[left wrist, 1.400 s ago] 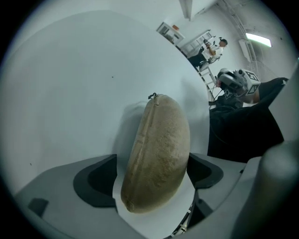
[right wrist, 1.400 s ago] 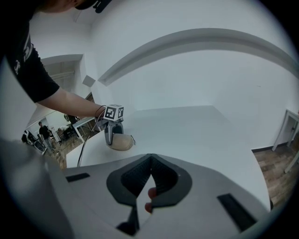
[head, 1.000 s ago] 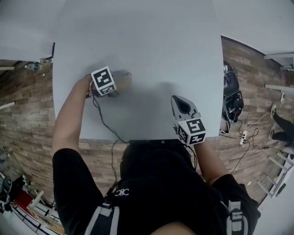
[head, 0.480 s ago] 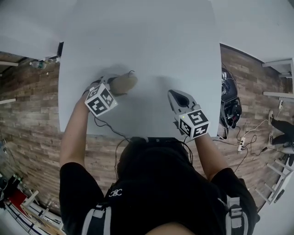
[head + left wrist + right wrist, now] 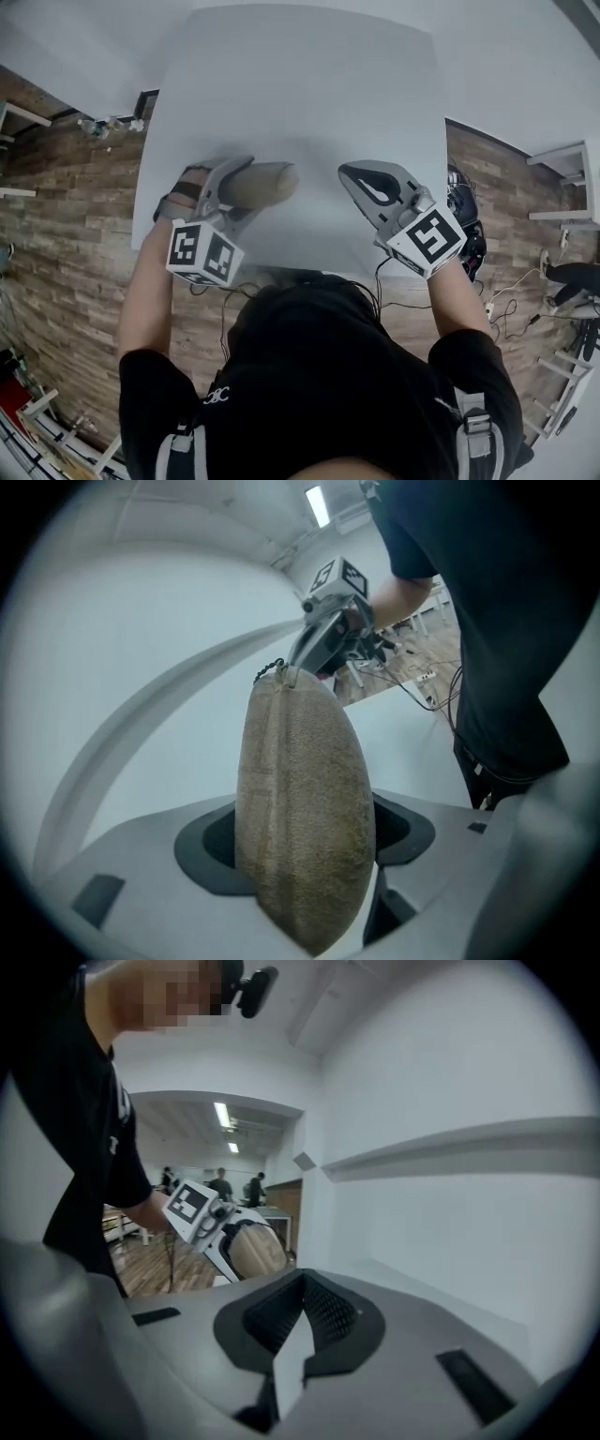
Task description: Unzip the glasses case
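Both hands up off surface (image 5: 309,84) since earlier frame. Left gripper (image 5: 232,185) jaws, just closing, grip glasses case (image 5: 264,184). Right gripper (image 5: 367,180) jaws closed, empty. Zip looks shut; unzipping remains.

Plain white table (image 5: 309,84) (matte, rectangular) over a brown wood-plank floor (image 5: 66,244)

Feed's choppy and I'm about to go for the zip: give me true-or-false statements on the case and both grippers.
The left gripper grips the tan, oval, textured glasses case. True; its jaws just closed onto it.
The zip pull end faces the right gripper. True.
The right gripper holds the zip pull. False: it is shut on nothing.
The case lies flat on the white table. False: the left gripper holds it above the table.
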Tool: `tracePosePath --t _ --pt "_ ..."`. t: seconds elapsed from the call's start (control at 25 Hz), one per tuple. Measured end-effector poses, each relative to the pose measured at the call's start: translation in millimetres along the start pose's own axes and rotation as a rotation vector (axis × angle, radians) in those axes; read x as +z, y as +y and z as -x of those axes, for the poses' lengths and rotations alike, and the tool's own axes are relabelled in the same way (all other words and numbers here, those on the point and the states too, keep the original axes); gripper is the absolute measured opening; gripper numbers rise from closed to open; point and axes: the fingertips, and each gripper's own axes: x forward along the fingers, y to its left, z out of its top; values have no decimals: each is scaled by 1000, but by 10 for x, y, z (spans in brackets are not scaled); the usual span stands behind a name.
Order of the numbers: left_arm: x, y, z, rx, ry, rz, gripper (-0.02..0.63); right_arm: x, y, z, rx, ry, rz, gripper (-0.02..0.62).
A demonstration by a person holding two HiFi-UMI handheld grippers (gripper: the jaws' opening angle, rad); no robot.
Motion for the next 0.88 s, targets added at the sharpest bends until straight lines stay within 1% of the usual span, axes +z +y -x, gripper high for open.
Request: tracePosePath --t 0.08,0.12,0.16,0.2,0.28,0.32,0.36,0.4,0.52,0.56,0.6,0.64,0.76,0.88 --pt "103 -62 217 -6 -34 -40 330 413 337 -10 151 -59 102 8" --pt "150 -102 308 -16 -53 -54 331 564 480 -6 215 -69 151 9" --pt "190 -136 382 -26 -70 -64 330 674 587 -3 261 -63 199 9" --pt "221 -159 443 -34 -81 -74 330 744 660 -2 294 -42 244 11" --pt "250 -186 534 -37 -82 -112 330 762 758 -16 343 59 327 14" --pt "250 -202 571 -36 -74 -143 330 728 813 -34 366 127 363 36" --pt "246 -225 604 -36 -65 -175 330 690 882 -62 390 187 396 141" --pt "242 -251 633 -39 -59 -203 330 662 962 -100 412 227 431 166" --pt "213 -319 682 -59 -53 -253 330 622 1161 -203 453 267 538 164" --pt "201 -333 688 -63 -52 -262 330 607 1199 -214 460 276 558 138" --pt "196 -345 695 -66 -52 -266 330 601 1223 -216 462 280 570 91" --pt "202 -359 705 -70 -55 -267 330 601 1239 -212 461 280 576 63" --pt "277 -421 728 -81 -60 -282 330 569 1296 -140 480 305 582 51" --pt "363 -497 726 -107 -69 -301 331 517 1347 -29 534 350 581 49"
